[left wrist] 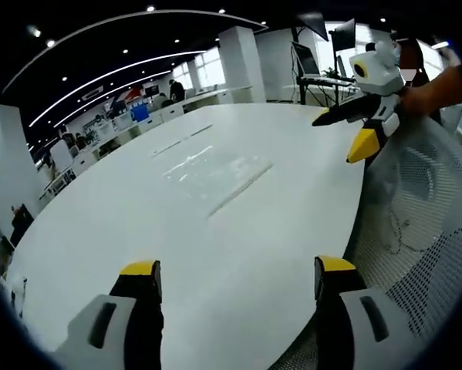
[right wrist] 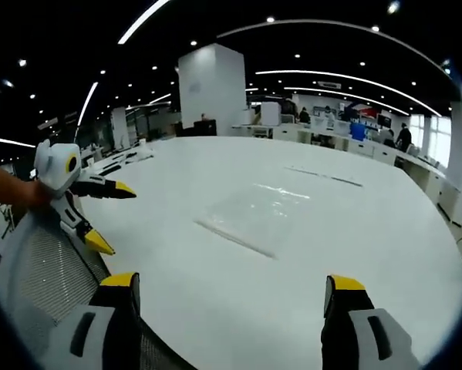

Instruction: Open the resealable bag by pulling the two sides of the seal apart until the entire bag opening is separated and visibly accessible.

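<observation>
A clear resealable bag (left wrist: pixel 215 173) lies flat on the white table (left wrist: pixel 138 231), its seal strip toward the near side. In the right gripper view the bag (right wrist: pixel 257 214) rests mid-table ahead of the jaws. My left gripper (left wrist: pixel 234 277) is open over the table's near edge, nothing between its yellow-tipped jaws. My right gripper (right wrist: pixel 231 294) is open too and holds nothing. The right gripper (left wrist: pixel 362 127) shows at the upper right of the left gripper view, held by a hand. The left gripper (right wrist: pixel 107 216) shows at the left of the right gripper view, jaws spread.
A white mesh chair back (left wrist: pixel 416 231) stands at the table's near edge between the two grippers, also the chair back (right wrist: pixel 45 270). Monitors on a stand (left wrist: pixel 323 54) are behind the table. Office desks and a white pillar (right wrist: pixel 211 89) lie beyond.
</observation>
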`<act>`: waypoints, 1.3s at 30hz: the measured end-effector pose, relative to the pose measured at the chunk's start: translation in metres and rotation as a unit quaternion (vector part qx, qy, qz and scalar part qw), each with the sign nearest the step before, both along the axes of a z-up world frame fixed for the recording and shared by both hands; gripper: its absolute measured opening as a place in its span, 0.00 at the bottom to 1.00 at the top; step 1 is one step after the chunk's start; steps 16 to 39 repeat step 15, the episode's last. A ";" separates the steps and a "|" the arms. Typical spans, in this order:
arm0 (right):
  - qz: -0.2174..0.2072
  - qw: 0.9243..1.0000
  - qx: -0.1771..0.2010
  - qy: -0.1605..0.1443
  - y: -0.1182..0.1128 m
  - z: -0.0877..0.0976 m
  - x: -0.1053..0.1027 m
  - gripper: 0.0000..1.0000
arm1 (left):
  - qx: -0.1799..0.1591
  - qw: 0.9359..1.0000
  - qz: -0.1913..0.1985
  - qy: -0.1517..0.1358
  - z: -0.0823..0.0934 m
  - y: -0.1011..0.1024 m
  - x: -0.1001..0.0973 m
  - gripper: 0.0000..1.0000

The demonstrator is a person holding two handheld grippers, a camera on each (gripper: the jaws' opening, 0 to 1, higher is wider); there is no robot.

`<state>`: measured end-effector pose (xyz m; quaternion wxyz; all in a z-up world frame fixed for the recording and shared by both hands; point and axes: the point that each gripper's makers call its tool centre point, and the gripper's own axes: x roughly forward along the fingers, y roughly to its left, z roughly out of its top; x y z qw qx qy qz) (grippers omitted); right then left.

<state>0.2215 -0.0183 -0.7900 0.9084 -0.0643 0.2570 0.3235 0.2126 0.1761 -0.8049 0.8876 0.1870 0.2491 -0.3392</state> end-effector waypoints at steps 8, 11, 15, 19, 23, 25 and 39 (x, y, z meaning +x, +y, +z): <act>0.005 1.000 -0.005 0.000 0.001 -0.001 -0.001 0.96 | 0.019 1.000 -0.007 -0.004 -0.002 0.002 -0.001 0.71; 0.002 1.000 -0.006 0.004 0.000 -0.002 -0.001 0.96 | 0.022 1.000 -0.007 -0.002 -0.003 0.003 -0.001 0.70; 0.003 1.000 -0.009 0.003 0.000 -0.002 0.000 0.93 | 0.029 0.999 -0.012 0.000 -0.005 0.002 -0.002 0.68; 0.003 1.000 -0.009 0.003 0.000 -0.002 0.000 0.93 | 0.029 0.999 -0.012 0.000 -0.005 0.002 -0.002 0.68; 0.003 1.000 -0.009 0.003 0.000 -0.002 0.000 0.93 | 0.029 0.999 -0.012 0.000 -0.005 0.002 -0.002 0.68; 0.003 1.000 -0.009 0.003 0.000 -0.002 0.000 0.93 | 0.029 0.999 -0.012 0.000 -0.005 0.002 -0.002 0.68; 0.003 1.000 -0.009 0.003 0.000 -0.002 0.000 0.93 | 0.029 0.999 -0.012 0.000 -0.005 0.002 -0.002 0.68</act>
